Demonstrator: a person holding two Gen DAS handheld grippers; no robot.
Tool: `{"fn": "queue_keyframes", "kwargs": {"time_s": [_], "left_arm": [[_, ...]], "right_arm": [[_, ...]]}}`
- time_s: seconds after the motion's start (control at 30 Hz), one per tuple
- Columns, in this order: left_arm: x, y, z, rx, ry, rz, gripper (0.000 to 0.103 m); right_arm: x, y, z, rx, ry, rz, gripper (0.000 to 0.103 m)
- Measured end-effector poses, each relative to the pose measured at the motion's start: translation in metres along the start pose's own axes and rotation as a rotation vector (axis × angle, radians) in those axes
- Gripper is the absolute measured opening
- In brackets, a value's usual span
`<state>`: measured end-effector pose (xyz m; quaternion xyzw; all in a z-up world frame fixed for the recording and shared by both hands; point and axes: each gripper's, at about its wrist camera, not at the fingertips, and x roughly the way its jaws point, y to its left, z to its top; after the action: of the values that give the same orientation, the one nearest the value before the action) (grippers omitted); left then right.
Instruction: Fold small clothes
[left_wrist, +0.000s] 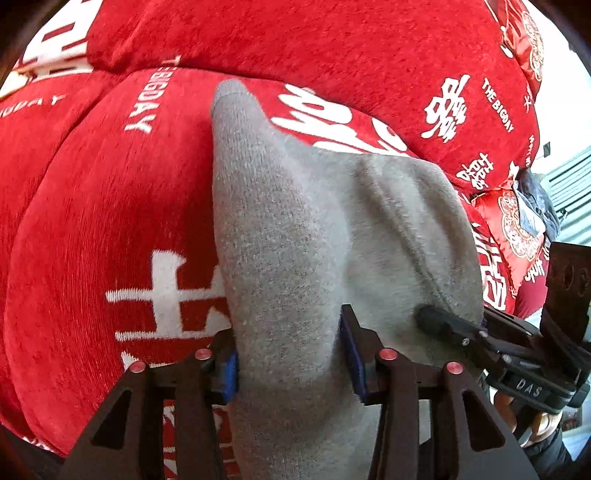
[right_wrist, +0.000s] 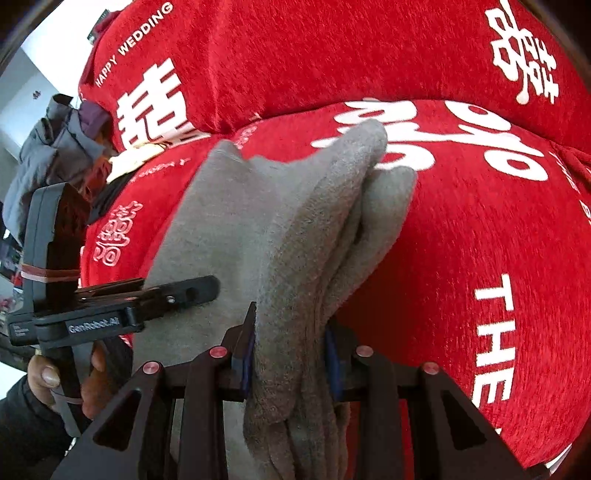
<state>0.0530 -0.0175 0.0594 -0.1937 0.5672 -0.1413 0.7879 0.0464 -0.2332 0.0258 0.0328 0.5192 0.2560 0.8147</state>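
A grey fleece garment (left_wrist: 295, 221) lies draped over a red seat cushion (left_wrist: 92, 229), its far tip pointing toward the backrest. My left gripper (left_wrist: 289, 354) is shut on a thick fold of it, with cloth filling the gap between the blue pads. In the right wrist view the same grey garment (right_wrist: 288, 221) is bunched in several layers, and my right gripper (right_wrist: 290, 350) is shut on that bundle. Each gripper shows in the other's view: a black right finger (left_wrist: 439, 323) rests on the cloth, and a black left finger (right_wrist: 192, 291) lies over its left edge.
The red seat cushion (right_wrist: 480, 229) with white lettering fills both views, and a matching red back cushion (left_wrist: 295, 37) rises behind it. Grey and dark clothes (right_wrist: 51, 155) are piled at the sofa's end. A person's hand (right_wrist: 48, 376) holds the left gripper's handle.
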Motion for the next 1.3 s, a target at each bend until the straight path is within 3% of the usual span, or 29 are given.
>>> {"fn": "queue_keyframes", "kwargs": {"time_s": [0.07,0.17,0.2,0.37,0.53,0.6,0.7,0.77,0.87,1.13,1.3], "left_arm": [[0.002,0.011,-0.003,-0.05,-0.002,-0.002,0.066],[-0.004,0.021,-0.008,-0.081,-0.019,-0.015,0.066],[-0.008,0.022,-0.009,-0.08,-0.028,-0.004,0.068],[-0.045,0.019,-0.015,-0.061,-0.128,0.088,0.071],[-0.054,-0.021,-0.018,0.138,-0.192,0.164,0.071],[-0.051,-0.036,-0.022,0.2,-0.189,0.157,0.071],[-0.04,-0.046,-0.025,0.233,-0.159,0.119,0.071],[-0.026,-0.043,-0.026,0.242,-0.116,0.135,0.071],[-0.013,-0.025,-0.026,0.206,-0.089,0.142,0.072],[-0.025,-0.031,-0.013,0.208,-0.103,0.178,0.072],[-0.004,-0.038,0.015,0.226,-0.059,0.239,0.072]], "right_arm": [[0.004,-0.007,-0.002,0.01,0.012,-0.007,0.036],[0.01,-0.021,-0.004,0.061,0.048,-0.022,0.059],[0.01,-0.026,-0.004,0.082,0.054,-0.029,0.062],[-0.016,-0.027,-0.008,0.059,0.006,-0.07,0.062],[-0.037,0.018,-0.013,-0.165,-0.06,-0.158,0.062],[-0.036,0.038,-0.017,-0.262,-0.079,-0.211,0.062],[-0.03,0.051,-0.025,-0.329,-0.056,-0.176,0.062],[-0.02,0.052,-0.029,-0.342,-0.015,-0.154,0.062],[0.002,0.037,-0.035,-0.325,0.067,-0.217,0.066],[-0.013,0.017,-0.024,-0.236,0.051,-0.108,0.069],[-0.007,0.013,0.013,-0.232,0.033,-0.134,0.069]]}}
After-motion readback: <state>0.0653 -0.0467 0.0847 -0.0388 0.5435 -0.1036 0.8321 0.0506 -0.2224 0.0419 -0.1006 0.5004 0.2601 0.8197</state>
